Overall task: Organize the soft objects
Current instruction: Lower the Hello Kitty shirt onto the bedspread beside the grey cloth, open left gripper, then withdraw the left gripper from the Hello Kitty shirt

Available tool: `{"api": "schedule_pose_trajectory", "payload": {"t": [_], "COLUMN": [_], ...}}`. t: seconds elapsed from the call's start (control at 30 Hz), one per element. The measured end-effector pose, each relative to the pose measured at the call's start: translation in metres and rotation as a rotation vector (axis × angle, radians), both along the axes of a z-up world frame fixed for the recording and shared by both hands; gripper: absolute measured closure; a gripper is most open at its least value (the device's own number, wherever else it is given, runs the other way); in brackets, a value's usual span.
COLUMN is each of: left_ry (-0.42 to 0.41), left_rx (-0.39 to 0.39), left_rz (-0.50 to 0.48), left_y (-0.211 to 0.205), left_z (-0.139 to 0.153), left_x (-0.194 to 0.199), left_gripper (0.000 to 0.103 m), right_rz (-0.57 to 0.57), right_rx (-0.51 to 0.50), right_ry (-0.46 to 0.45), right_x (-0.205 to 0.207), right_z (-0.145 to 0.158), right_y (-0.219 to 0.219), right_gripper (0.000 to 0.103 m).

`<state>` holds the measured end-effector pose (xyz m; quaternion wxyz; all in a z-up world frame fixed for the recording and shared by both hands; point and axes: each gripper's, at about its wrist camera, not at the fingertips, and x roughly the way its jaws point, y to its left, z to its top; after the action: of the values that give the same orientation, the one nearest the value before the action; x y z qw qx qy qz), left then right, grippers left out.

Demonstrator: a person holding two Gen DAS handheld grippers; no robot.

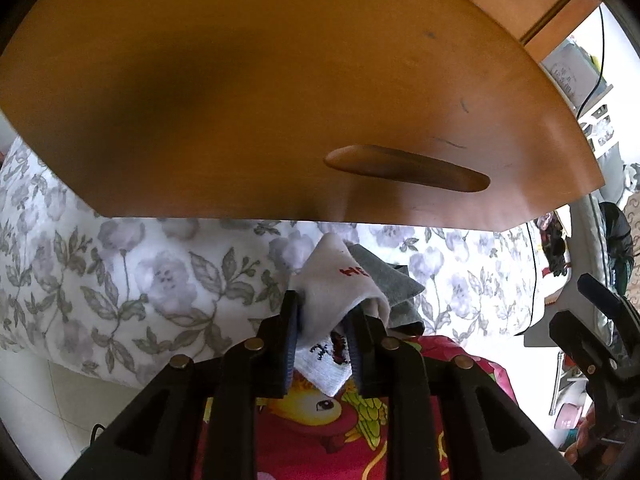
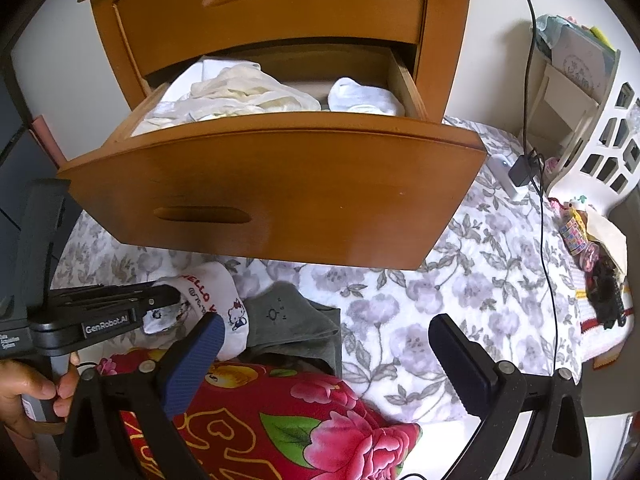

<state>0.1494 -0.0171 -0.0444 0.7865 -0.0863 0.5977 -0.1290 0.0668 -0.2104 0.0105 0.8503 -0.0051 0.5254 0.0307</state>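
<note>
A home bedroom is indicated: a wooden drawer unit [image 2: 280,184] at twelve o'clock, clothes-filled, and a flowered bedspread [image 2: 460,280] at four o'clock.

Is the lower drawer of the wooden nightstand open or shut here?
Open. The lower drawer is pulled out, with pale cloth and a white sock visible inside.

The open drawer [image 2: 280,196] is smooth orange-brown wood with a soft sheen, and the bedspread [image 2: 460,280] under it looks like matt, quilted cloth printed with grey flowers. The white sock [image 1: 344,292] and grey sock [image 2: 288,320] are soft knit; the right gripper [image 2: 324,364] is matt black plastic with ribbed blue pads.
</note>
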Motion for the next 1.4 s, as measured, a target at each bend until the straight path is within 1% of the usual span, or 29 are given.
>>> {"api": "schedule_pose_trajectory", "payload": {"t": [0.03,0.07,0.1,0.13,0.17,0.2,0.33,0.6,0.83,0.9,1.03,1.1,1.17,1.23,1.4], "left_ry": [0.005,0.011,0.015,0.017,0.017,0.015,0.019,-0.012,-0.064,-0.078,-0.103,-0.116,-0.137,-0.159,-0.201], "left_rx": [0.003,0.007,0.009,0.012,0.013,0.014,0.016,0.025,0.036,0.035,0.03,0.034,0.048,0.06,0.06], "left_rz": [-0.003,-0.006,-0.009,-0.012,-0.015,-0.016,-0.014,0.007,0.033,0.039,0.053,0.061,0.067,0.074,0.073], "left_y": [-0.001,-0.003,-0.004,-0.005,-0.005,-0.006,-0.006,0.0,0.007,0.009,0.014,0.016,0.018,0.02,0.023], "left_z": [-0.001,-0.003,-0.004,-0.004,-0.004,-0.005,-0.004,0.012,0.033,0.038,0.044,0.046,0.049,0.051,0.058], "left_x": [0.001,0.002,0.003,0.003,0.003,0.003,0.002,-0.001,-0.001,-0.001,-0.002,-0.002,-0.003,-0.005,-0.007], "left_gripper": [0.079,0.075,0.068,0.064,0.057,0.054,0.048,0.028,0.025,0.02,0.015,0.009,0.005,0.004,0.003], "right_rz": [0.0,0.001,0.002,0.002,0.003,0.003,0.003,0.004,0.006,0.007,0.006,0.006,0.006,0.004,0.006], "right_rx": [0.0,-0.001,-0.001,-0.002,-0.003,-0.004,-0.005,-0.007,-0.007,-0.008,-0.009,-0.01,-0.01,-0.011,-0.013], "right_ry": [0.002,0.004,0.005,0.006,0.006,0.006,0.008,0.004,0.001,0.0,-0.003,-0.004,-0.004,-0.003,-0.001], "right_x": [0.001,0.001,0.001,0.002,0.002,0.002,0.003,0.002,0.002,0.001,0.0,0.0,0.0,-0.001,-0.001], "right_z": [-0.001,-0.001,-0.002,-0.002,-0.002,-0.002,-0.003,-0.001,0.001,0.002,0.003,0.004,0.004,0.004,0.004], "right_y": [0.0,0.0,-0.001,-0.001,0.0,-0.001,-0.001,0.0,0.0,0.001,0.002,0.002,0.002,0.002,0.003], "right_gripper": [0.0,0.0,0.0,0.0,0.0,0.0,0.0,0.0,0.0,0.0,0.0,0.0,0.0,0.0,0.0]}}
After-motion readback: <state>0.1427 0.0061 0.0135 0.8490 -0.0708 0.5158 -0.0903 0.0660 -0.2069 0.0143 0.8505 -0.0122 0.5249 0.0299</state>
